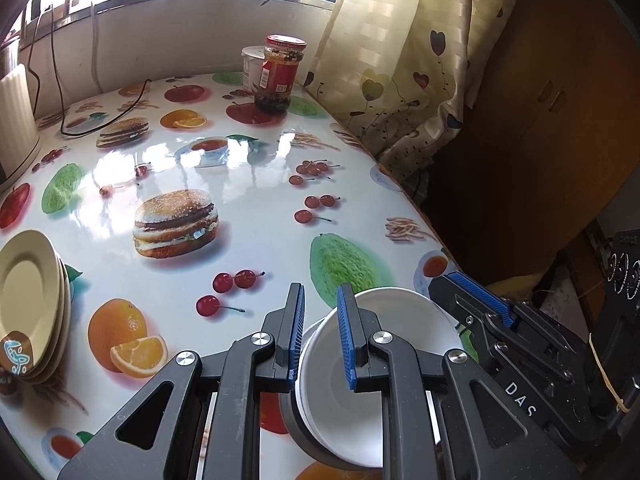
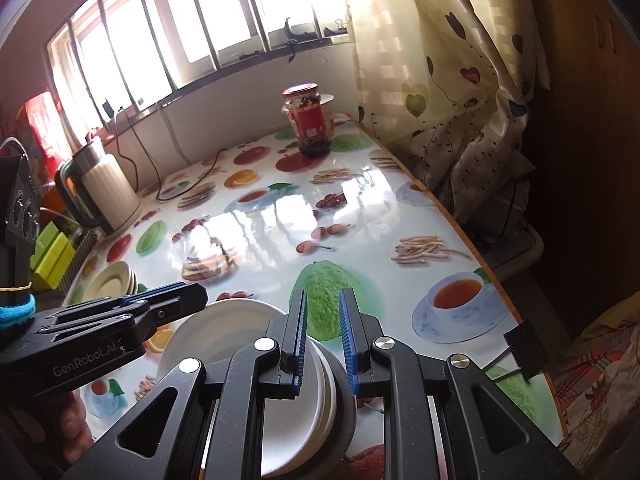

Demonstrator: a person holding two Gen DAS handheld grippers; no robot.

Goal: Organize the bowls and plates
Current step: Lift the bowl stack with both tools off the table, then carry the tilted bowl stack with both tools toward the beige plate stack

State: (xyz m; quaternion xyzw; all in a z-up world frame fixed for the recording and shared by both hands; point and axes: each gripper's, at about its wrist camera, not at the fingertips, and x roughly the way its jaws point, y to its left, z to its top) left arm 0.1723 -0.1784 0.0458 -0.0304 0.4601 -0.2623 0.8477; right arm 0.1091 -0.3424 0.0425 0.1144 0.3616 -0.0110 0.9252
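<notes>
Nested white bowls (image 1: 352, 392), smooth plastic or ceramic, sit inside a grey outer bowl at the near edge of the table, tilted toward the cameras. Both grippers are on this stack from opposite sides.

Left gripper (image 1: 320, 340): jaws narrow, the left rim of the bowls pinched between the blue ribbed pads, one pad outside the wall, one inside. Right gripper (image 2: 323, 340): jaws equally narrow, clamped on the right rim, the grey wall showing in the gap between the fingers. The stack appears to be carried by the two grips together; whether its base touches the table I cannot tell.

Stack of cream round plates (image 1: 30, 300) rests at the left side of the table, well apart from the bowls, one plate bearing a brown patch with a blue mark. They look already gathered.

Glossy oilcloth-covered table (image 1: 260, 184), printed with burgers, oranges and cherries, is otherwise bare through the middle. Red-lidded glass jar (image 1: 280, 76) and a white tub stand at the far end under the window; a cream electric kettle (image 2: 104, 188) stands at the far left.

Judgement: plates piled, bowls nested; what seems left is setting the bowl stack down, probably near the plates.
</notes>
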